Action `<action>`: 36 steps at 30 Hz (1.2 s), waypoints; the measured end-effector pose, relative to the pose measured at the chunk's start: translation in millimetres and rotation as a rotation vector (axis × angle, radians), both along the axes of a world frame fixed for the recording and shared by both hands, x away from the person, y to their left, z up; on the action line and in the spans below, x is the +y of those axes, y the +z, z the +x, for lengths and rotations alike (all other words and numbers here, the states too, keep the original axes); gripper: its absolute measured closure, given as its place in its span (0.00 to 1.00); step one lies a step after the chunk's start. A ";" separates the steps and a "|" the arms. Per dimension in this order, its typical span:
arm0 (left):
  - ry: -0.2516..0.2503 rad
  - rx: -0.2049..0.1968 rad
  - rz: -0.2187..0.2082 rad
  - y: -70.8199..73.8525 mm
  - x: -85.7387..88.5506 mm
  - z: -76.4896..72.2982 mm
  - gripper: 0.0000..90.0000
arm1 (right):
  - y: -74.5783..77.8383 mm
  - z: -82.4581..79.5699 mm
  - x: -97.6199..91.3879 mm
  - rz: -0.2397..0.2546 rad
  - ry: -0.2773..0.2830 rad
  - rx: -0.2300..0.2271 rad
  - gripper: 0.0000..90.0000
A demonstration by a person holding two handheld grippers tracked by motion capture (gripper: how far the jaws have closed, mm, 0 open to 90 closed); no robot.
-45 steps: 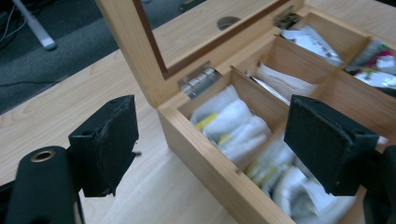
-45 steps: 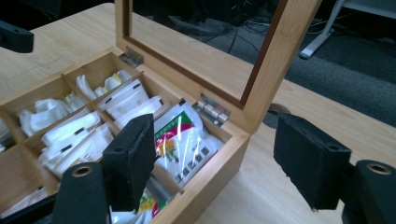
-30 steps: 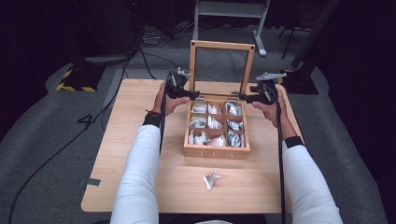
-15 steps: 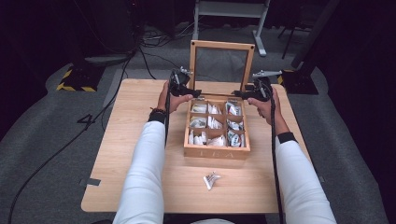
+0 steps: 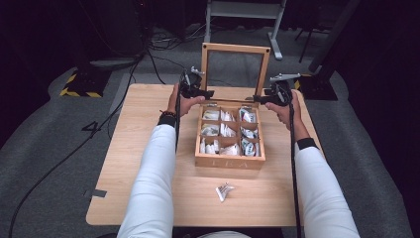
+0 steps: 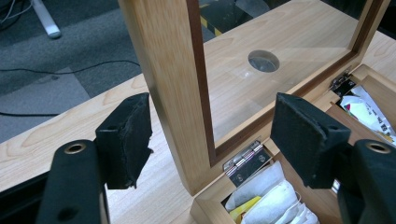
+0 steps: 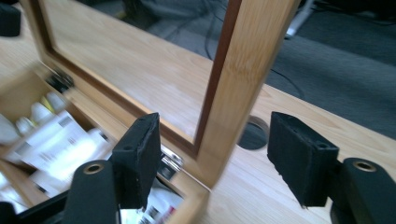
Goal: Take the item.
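Straddling: upright glass-paned wooden lid [image 5: 236, 69] of compartmented wooden tea box [image 5: 230, 161], frame centre | left gripper [image 6: 212, 135]: jaws just closing, pads clear of left post | right gripper [image 7: 212, 149]: jaws just closing, pads clear of right post

left tongs [image 6: 210, 140] closing around lid frame [image 6: 173, 88], right tongs [image 7: 212, 154] narrowing

- The tea box [image 5: 229, 161] and its lid frame [image 6: 163, 70] are pale wood with a smooth satin finish.
- The lid pane [image 6: 261, 51] is clear and glossy.
- The hinges [image 6: 243, 163] are shiny metal.
- The desk [image 5: 143, 129] is light, matt wood.
- The tea bags [image 6: 271, 196] are soft white paper.
- The left hand-held gripper [image 6: 212, 135] has rough, matt black pads.
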State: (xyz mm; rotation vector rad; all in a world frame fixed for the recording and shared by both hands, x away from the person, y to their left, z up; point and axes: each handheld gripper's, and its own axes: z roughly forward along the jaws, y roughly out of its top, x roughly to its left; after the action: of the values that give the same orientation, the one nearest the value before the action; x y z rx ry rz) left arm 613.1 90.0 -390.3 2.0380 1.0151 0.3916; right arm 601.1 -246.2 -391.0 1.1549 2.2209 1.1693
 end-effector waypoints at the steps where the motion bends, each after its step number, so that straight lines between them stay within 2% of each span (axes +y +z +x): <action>1: -0.004 0.002 0.010 0.5 -1.0 1.1 0.34 | 0.0 1.2 0.5 0.021 0.003 0.005 0.39; 5: 0.003 -0.005 0.036 0.1 -6.7 4.6 0.39 | 0.5 6.1 9.8 0.001 0.000 0.003 0.37; 9: -0.001 0.014 0.016 2.1 -5.9 8.4 0.40 | -1.1 11.8 14.4 0.011 -0.006 0.020 0.37; 14: -0.008 0.011 0.001 6.5 -3.9 8.2 0.41 | 0.7 12.5 15.1 0.011 -0.012 0.022 0.41; 18: 0.008 -0.005 -0.043 14.7 -1.6 2.0 0.41 | 3.6 10.4 7.2 0.056 0.002 0.038 0.46; 19: 0.006 -0.008 -0.038 16.5 -1.7 0.7 0.42 | 4.3 9.4 6.4 0.064 0.004 0.044 0.46; 21: 0.000 -0.017 -0.013 18.3 -2.5 -3.0 0.42 | 4.8 7.0 6.2 0.067 0.006 0.033 0.46; 23: -0.002 -0.019 -0.024 19.3 -0.9 -6.4 0.42 | 5.5 3.6 6.1 0.067 0.008 0.019 0.46; 26: 0.001 -0.022 -0.050 20.6 0.9 -11.8 0.43 | 6.4 -1.0 3.8 0.105 0.012 0.011 0.44; 29: -0.006 -0.033 -0.038 22.0 0.7 -17.7 0.44 | 6.2 -5.2 3.5 0.104 0.011 -0.003 0.45; 33: -0.015 -0.048 -0.060 26.2 4.4 -26.8 0.47 | 8.7 -10.3 -0.3 0.117 0.026 -0.012 0.51; 36: -0.027 -0.072 -0.097 34.0 7.4 -33.3 0.50 | 13.9 -15.4 -3.4 0.133 0.038 -0.031 0.55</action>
State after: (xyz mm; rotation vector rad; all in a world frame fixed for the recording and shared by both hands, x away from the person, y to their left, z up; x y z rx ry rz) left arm 579.8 97.4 -356.3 1.9350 0.9446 0.3910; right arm 585.7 -249.6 -377.1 1.1419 2.1785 1.3594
